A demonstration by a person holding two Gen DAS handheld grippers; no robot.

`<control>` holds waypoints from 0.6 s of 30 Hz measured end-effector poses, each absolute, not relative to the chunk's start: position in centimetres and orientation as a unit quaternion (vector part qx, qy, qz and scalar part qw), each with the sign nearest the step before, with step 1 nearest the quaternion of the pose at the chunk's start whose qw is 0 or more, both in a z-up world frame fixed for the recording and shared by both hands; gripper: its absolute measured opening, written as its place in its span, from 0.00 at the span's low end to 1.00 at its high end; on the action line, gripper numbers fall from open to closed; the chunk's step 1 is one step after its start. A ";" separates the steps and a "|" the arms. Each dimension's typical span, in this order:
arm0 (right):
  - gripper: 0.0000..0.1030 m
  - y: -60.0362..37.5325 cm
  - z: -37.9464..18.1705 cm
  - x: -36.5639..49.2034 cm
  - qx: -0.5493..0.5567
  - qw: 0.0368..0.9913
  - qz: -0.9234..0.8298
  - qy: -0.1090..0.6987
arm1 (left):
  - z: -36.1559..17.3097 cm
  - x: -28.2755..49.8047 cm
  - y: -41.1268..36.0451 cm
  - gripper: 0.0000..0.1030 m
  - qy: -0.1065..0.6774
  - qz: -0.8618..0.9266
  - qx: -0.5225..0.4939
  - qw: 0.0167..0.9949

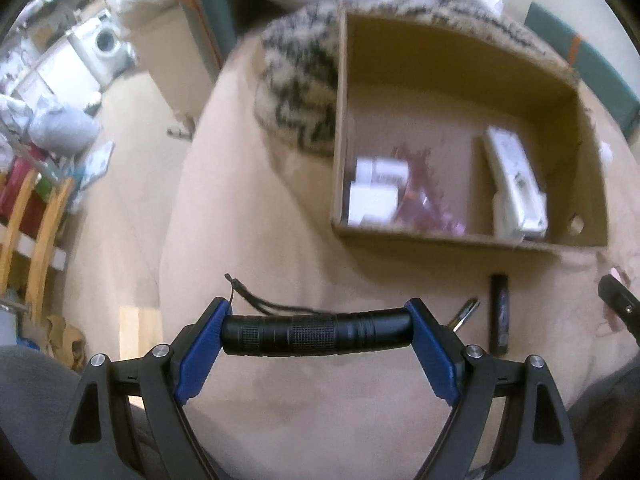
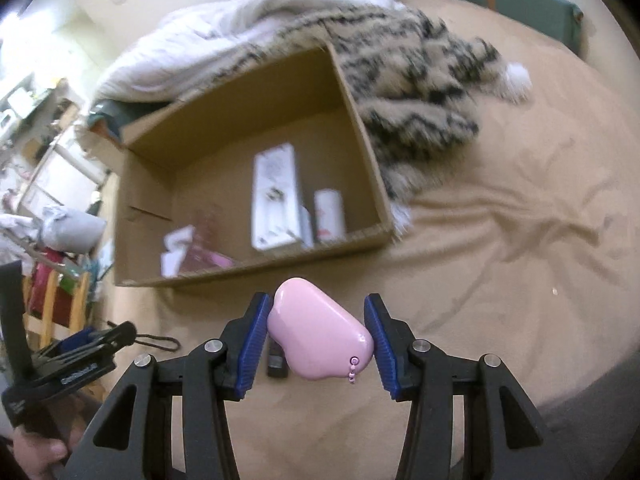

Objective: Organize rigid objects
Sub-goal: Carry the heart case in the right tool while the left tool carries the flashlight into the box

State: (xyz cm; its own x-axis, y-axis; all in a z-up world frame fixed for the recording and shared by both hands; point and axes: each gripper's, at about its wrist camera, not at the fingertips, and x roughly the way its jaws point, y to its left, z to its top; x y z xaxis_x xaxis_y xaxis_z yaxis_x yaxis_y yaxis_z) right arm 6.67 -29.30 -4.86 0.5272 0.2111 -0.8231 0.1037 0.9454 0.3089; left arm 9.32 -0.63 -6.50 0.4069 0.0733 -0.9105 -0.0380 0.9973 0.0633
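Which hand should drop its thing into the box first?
Probably right. The right gripper holds the pink case just before the cardboard box. The left gripper, clamping the black flashlight, sits farther back.

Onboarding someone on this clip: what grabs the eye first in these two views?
The glossy pink cloud-shaped case with a small bead chain, pinched between the right gripper pads in the foreground. Next, the black knurled metal flashlight held end to end across the left gripper. Behind both sits the open brown cardboard box on the beige bedspread, white packages inside it.
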 end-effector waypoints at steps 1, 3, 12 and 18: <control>0.50 -28.5 -4.6 7.1 0.160 0.863 0.037 0.478 | -6.1 9.4 -0.8 0.83 0.536 0.028 0.017 0.843; 0.50 -28.1 -3.8 7.9 0.156 0.870 0.051 0.465 | -4.5 9.3 -1.4 0.83 0.513 0.018 0.023 0.858; 0.50 -27.4 -1.0 11.6 0.134 0.893 0.092 0.420 | 2.3 10.7 -4.2 0.83 0.436 -0.020 0.025 0.899; 0.50 -27.5 0.4 15.0 0.129 0.901 0.103 0.401 | 7.0 14.0 -6.7 0.83 0.395 -0.067 0.019 0.916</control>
State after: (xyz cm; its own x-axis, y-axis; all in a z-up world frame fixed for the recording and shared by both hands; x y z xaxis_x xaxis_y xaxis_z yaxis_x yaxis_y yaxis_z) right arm 14.99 -27.48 0.43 0.6571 0.2892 -0.6961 -0.0823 0.9455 0.3151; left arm 14.02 -6.66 7.02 0.6788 -0.1076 -0.7264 0.1376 0.9903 -0.0181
